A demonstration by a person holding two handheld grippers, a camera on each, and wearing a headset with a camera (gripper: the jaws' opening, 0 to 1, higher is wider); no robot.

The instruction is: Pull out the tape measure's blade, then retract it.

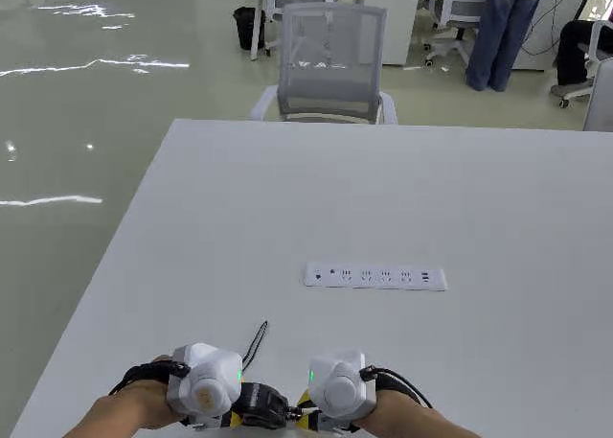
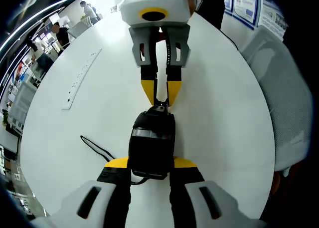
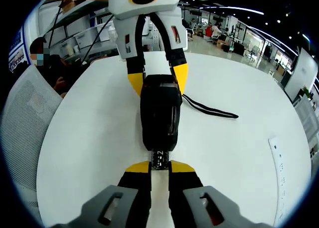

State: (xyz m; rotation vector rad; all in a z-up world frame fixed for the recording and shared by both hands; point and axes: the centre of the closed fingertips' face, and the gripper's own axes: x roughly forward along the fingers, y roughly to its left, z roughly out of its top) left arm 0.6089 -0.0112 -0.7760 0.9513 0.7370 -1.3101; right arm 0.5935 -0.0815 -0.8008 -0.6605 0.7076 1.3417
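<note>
A black tape measure [image 1: 265, 404] lies at the table's near edge between my two grippers. My left gripper [image 2: 151, 164] is shut on its housing [image 2: 152, 140], yellow fingertips pressed on both sides. Facing it, my right gripper [image 3: 159, 167] is shut on the blade's end hook [image 3: 159, 158], which sits just outside the housing [image 3: 160, 111]; almost no blade shows. In the head view the left gripper [image 1: 239, 409] is on the left and the right gripper [image 1: 305, 414] on the right. The black wrist strap [image 1: 256, 343] trails away from the housing across the table.
A white power strip [image 1: 375, 277] lies mid-table beyond the grippers. The white table [image 1: 383, 189] spreads wide ahead. A grey mesh chair [image 1: 330, 64] stands at its far edge, and a person [image 1: 503, 26] stands in the background.
</note>
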